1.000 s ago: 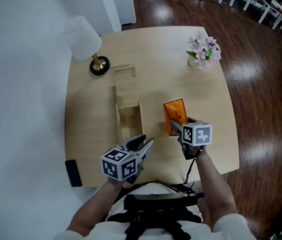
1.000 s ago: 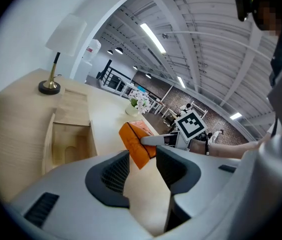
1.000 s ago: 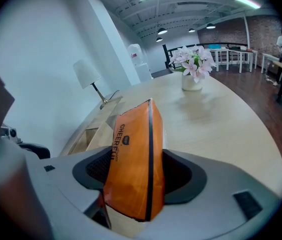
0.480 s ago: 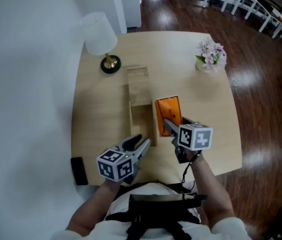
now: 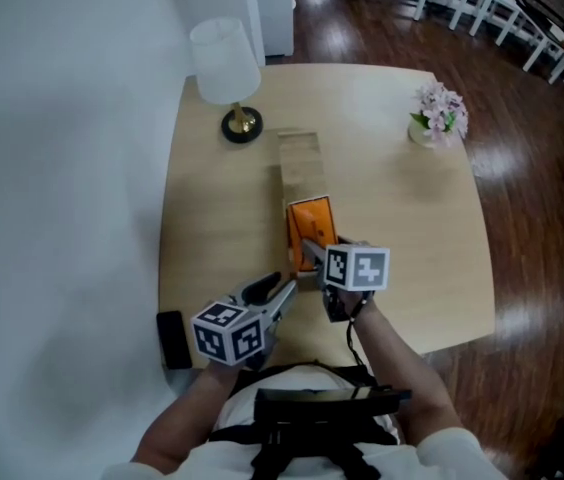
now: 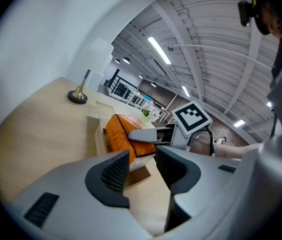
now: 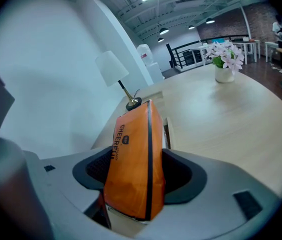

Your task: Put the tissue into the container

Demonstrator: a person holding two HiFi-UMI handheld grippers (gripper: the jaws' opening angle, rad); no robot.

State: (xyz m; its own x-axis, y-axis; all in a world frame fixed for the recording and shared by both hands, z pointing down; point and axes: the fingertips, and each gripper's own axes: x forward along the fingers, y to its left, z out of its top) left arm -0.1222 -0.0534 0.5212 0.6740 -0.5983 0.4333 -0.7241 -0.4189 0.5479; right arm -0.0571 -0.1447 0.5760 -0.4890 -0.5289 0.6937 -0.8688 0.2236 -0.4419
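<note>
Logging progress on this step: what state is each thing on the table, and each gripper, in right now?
Right gripper: jaws shut on the tissue pack.
Left gripper: jaws open, empty.
Tissue pack: held over the container, not let go.
Container: open at the top.
Lamp: upright.
Flower vase: upright.

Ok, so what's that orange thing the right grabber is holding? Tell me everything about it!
It is a soft orange tissue pack, a flat, plastic-looking packet with black edge lines and black print on one side. The right gripper squeezes it between both jaws, and its far end sticks out past them. It is held over the open end of the wooden container on the table. Whether it touches the container cannot be told.
</note>
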